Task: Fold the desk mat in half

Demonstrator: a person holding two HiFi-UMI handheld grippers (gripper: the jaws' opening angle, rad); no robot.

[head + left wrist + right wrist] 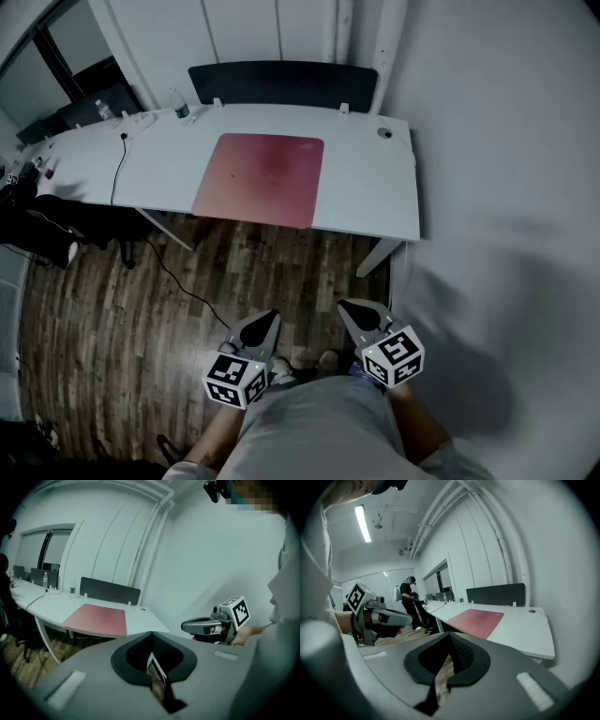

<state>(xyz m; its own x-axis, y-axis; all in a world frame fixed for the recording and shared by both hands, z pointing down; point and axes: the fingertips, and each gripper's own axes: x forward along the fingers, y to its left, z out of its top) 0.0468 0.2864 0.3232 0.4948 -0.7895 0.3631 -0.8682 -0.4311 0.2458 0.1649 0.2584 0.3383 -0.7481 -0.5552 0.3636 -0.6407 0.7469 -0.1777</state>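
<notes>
Distance was the first matter: the person stood on the wooden floor (141, 281) well back from the white desk (366, 187). I judged the step in hand to be the approach, with no fold yet begun. A good approach would end square to the desk's near edge, close enough for both arms to reach the mat's corners without leaning.

The desk mat (262, 178) lay flat and unfolded near the middle of the desktop. Its near edge ran just beside the desk's front edge, and its far edge stopped short of the dark partition screen (281, 82). Folding it well would likely mean taking two corners of one side, one per tool, then lifting them together and carrying them across evenly until edge met edge. The near corners looked easiest to pinch, since they sat by the desk's lip.

The left gripper (272, 317) and right gripper (345, 305) were held low near the person's body, side by side, each aimed toward the desk and slightly down. Both had their jaws closed with nothing between them, so each would need opening before it met a corner.

The mat itself was a thin reddish-pink rectangle with rounded corners, lying smooth without a visible curl. Its surface showed darker mottled patches toward the middle; whether those were stains or shading I could not tell.
</notes>
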